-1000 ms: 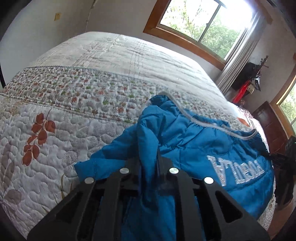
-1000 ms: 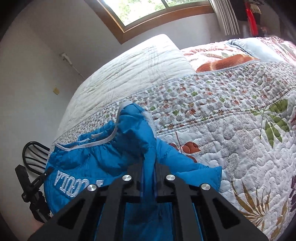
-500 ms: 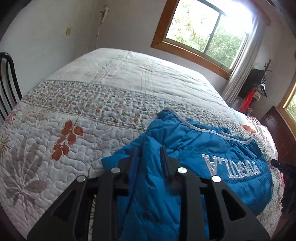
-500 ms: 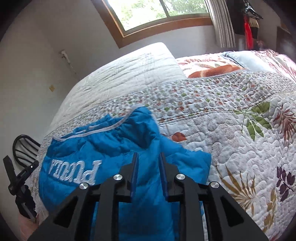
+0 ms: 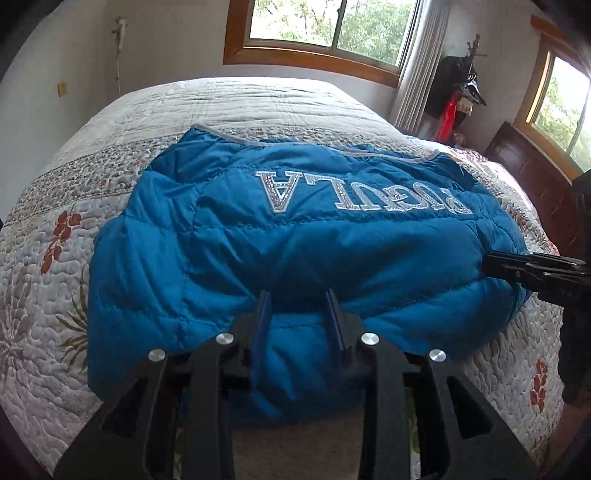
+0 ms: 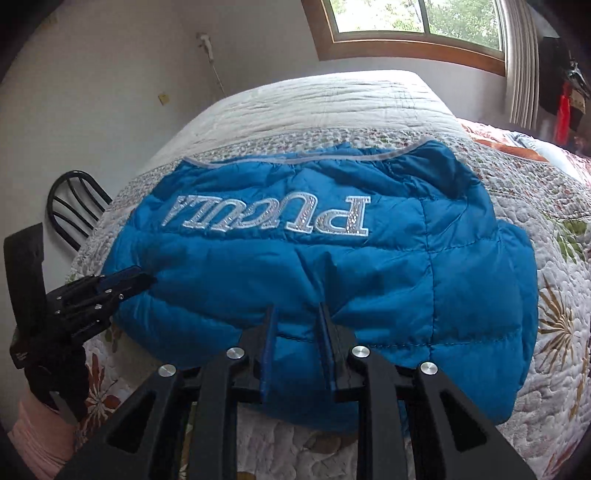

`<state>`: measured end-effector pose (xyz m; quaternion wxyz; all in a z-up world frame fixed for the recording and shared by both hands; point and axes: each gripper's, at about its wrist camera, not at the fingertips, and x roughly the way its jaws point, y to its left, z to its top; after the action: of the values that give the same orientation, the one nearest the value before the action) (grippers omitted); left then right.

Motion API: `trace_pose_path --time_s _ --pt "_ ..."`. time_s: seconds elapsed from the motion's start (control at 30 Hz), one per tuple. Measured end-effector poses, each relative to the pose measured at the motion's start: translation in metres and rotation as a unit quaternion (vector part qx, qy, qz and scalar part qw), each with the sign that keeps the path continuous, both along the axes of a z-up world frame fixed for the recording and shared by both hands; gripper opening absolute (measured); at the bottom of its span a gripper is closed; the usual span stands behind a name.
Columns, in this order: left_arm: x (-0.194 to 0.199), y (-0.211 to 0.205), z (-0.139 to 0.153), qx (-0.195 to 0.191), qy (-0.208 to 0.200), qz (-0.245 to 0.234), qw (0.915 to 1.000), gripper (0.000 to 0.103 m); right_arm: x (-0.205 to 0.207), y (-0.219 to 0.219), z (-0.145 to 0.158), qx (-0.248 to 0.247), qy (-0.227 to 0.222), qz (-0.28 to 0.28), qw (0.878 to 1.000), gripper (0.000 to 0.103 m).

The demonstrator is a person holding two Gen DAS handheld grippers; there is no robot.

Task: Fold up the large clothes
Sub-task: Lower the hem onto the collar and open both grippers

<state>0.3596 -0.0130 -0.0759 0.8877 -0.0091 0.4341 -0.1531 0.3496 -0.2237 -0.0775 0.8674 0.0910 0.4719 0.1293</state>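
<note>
A blue quilted jacket (image 5: 303, 236) with upside-down silver lettering lies flat across the floral quilt; it shows too in the right wrist view (image 6: 332, 266). My left gripper (image 5: 297, 295) sits at the jacket's near edge, left of centre. Its jaws are opening, and a puff of blue fabric lies loosely between them. My right gripper (image 6: 297, 309) straddles the same near edge further right, jaws slightly apart with fabric bulging between its fingers. Each gripper also appears from the side in the other's view: the right gripper (image 5: 517, 267) and the left gripper (image 6: 118, 286), both with tips at the jacket's edge.
The quilted bed (image 5: 55, 295) stretches back to a wood-framed window (image 5: 332, 26). A black chair (image 6: 70, 206) stands by the bed's left side. Dark wooden furniture (image 5: 535, 177) and hanging red and black items (image 5: 448, 114) are at the right. A pink sleeve (image 6: 33, 435) shows at lower left.
Both grippers let go of the raised blue fold they pinched, parted their jaws and drew back toward the near edge. The jacket now lies flat with its lettering in full view.
</note>
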Motion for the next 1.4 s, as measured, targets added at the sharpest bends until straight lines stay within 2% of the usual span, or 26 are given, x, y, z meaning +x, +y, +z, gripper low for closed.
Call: trace_pose_path --time_s 0.1,0.17,0.23,0.33,0.4,0.47,0.6,0.73,0.9,1.03,1.23,1.4 --pt "0.005 0.007 -0.011 -0.02 0.014 -0.002 0.9997 0.029 0.007 -0.005 -0.02 0.006 0.022 -0.003 1.0 0.015" --pt "0.007 0.008 -0.019 -0.017 0.013 -0.003 0.9998 0.028 0.01 -0.009 -0.031 0.018 0.031 -0.012 0.999 0.009" --pt "0.006 0.006 -0.024 -0.009 0.007 0.0 0.9999 0.028 0.009 -0.01 -0.034 0.02 0.03 -0.015 0.999 0.008" --pt "0.006 0.006 -0.022 -0.008 0.009 0.008 0.9999 0.028 0.006 -0.013 -0.029 0.027 0.028 -0.018 0.999 0.008" --pt "0.001 0.011 -0.013 -0.022 0.019 0.015 0.9995 0.027 -0.004 -0.012 -0.017 0.033 0.014 -0.018 0.999 0.013" --pt "-0.011 0.01 0.0 -0.029 0.012 0.014 0.9994 0.034 -0.017 -0.009 -0.003 0.035 -0.004 -0.01 0.999 0.014" --pt "-0.027 -0.003 0.008 -0.028 0.002 -0.002 0.9996 0.037 -0.035 0.009 0.011 0.048 -0.019 0.026 0.998 0.014" --pt "-0.031 -0.016 -0.003 0.0 0.004 -0.008 1.0 0.038 -0.034 0.032 -0.002 0.024 0.002 0.044 0.999 0.014" --pt "-0.026 -0.014 -0.015 -0.003 0.018 -0.015 0.9997 0.039 -0.024 0.034 -0.024 0.019 0.028 0.038 0.999 0.011" --pt "-0.022 -0.011 -0.022 -0.012 0.024 -0.013 0.9996 0.039 -0.022 0.03 -0.033 0.035 0.033 0.037 0.998 0.009" --pt "-0.025 -0.014 -0.024 -0.004 0.017 -0.007 0.9998 0.039 -0.018 0.021 -0.041 0.065 0.038 0.027 0.997 0.003" --pt "-0.027 -0.013 -0.023 -0.007 0.012 0.005 0.9999 0.039 -0.026 0.01 -0.037 0.081 0.032 0.013 0.996 0.003"
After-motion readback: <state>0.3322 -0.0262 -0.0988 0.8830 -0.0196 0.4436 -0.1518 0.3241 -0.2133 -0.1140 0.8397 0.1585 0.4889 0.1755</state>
